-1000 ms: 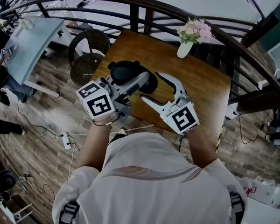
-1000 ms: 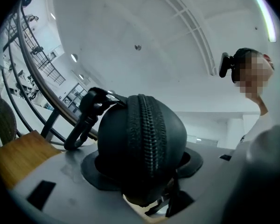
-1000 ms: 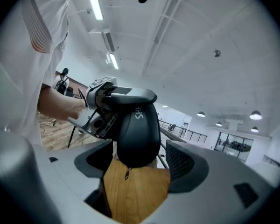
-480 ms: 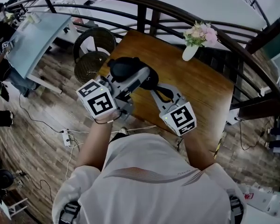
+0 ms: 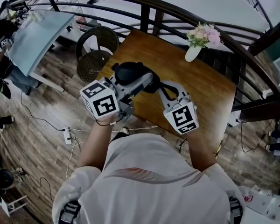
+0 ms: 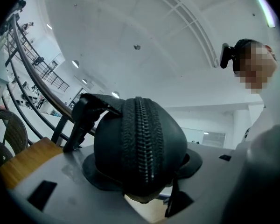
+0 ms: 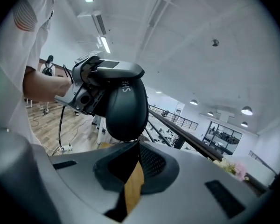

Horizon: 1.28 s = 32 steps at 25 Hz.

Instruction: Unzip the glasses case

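The black zipped glasses case is held above the near left part of the wooden table. My left gripper is shut on it from both sides; in the left gripper view the case fills the gap between the jaws, zipper facing the camera. My right gripper has come in from the right, jaws closed together, tips pinched at the case's right end on the zipper pull. In the right gripper view the case's rounded end sits just past the tips of my right gripper; the pull itself is covered.
A white vase of pink flowers stands at the table's far edge. A dark curved railing runs behind it. Wicker chairs stand left of the table, with a pale blue table farther left. Cables lie on the wood floor.
The right gripper's jaws were wide open a second ago; they have shut and moved in to the case's right end. The left gripper keeps its hold on the case.
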Available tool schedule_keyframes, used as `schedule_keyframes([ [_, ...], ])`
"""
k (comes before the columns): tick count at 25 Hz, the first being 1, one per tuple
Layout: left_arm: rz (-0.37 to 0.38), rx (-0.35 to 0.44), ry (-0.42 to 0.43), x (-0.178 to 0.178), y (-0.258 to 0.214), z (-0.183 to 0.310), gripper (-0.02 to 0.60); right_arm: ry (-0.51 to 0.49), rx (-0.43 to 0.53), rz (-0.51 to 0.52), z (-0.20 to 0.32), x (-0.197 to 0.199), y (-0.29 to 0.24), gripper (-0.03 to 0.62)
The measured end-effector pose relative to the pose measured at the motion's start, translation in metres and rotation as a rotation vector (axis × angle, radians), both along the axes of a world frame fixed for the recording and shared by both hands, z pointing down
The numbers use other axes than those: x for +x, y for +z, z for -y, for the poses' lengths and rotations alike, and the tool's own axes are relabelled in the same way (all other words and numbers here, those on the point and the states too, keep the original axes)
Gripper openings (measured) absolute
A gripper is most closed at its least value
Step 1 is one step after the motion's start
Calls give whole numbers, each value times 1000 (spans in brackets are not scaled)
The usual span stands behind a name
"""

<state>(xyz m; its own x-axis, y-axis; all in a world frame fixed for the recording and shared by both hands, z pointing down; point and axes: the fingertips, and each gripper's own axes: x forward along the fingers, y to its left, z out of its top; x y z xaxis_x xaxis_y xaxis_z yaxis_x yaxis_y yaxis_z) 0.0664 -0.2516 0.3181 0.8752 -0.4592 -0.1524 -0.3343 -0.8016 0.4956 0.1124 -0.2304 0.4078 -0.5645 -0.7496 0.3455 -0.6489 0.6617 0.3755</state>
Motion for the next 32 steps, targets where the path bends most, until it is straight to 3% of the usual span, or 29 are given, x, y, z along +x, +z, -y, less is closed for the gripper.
schedule_keyframes([
  [5,122,69,79,12,10,-12,258,-50,101,-208,1,4,4,51],
  [11,294,126,182,29,37,-23,258,-113,145,-384,0,4,19,54],
  [17,448,121,301,40,74,-38,258,-173,194,-458,-7,-5,20,55],
  [21,536,130,331,46,98,-45,259,-192,232,-485,-8,-9,15,57],
  [25,682,159,358,53,129,-50,259,-216,277,-528,-9,-13,7,57],
  [32,850,148,398,57,168,-49,259,-273,339,-711,-8,-15,15,61],
])
